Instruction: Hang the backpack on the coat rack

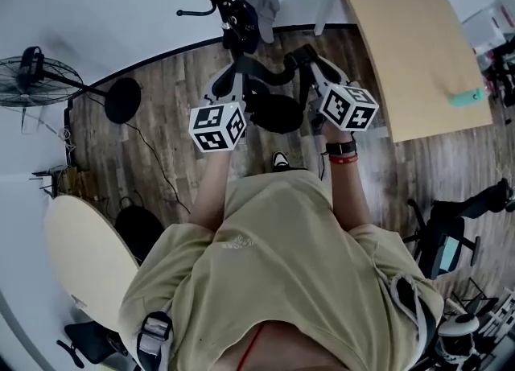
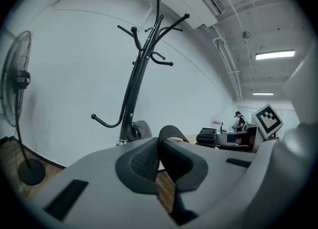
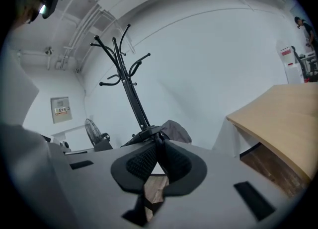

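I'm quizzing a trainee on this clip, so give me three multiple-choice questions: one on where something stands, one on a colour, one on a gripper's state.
1. Seen from the left gripper view, where does the fan stand relative to the coat rack?
A. To its left
B. To its right
C. Hanging from it

2. What colour is the backpack strap?
A. Red
B. Black
C. Yellow

3. What state is the left gripper in?
A. Open and empty
B. Shut on the backpack strap
C. Shut on a rack hook

Answers:
1. A: the fan sits at the picture's left edge, and the coat rack is nearer the middle.
2. B: the backpack strap loops up black above the jaws.
3. B: the left gripper has its pads pressed together with the strap between them, and the rack is well beyond.
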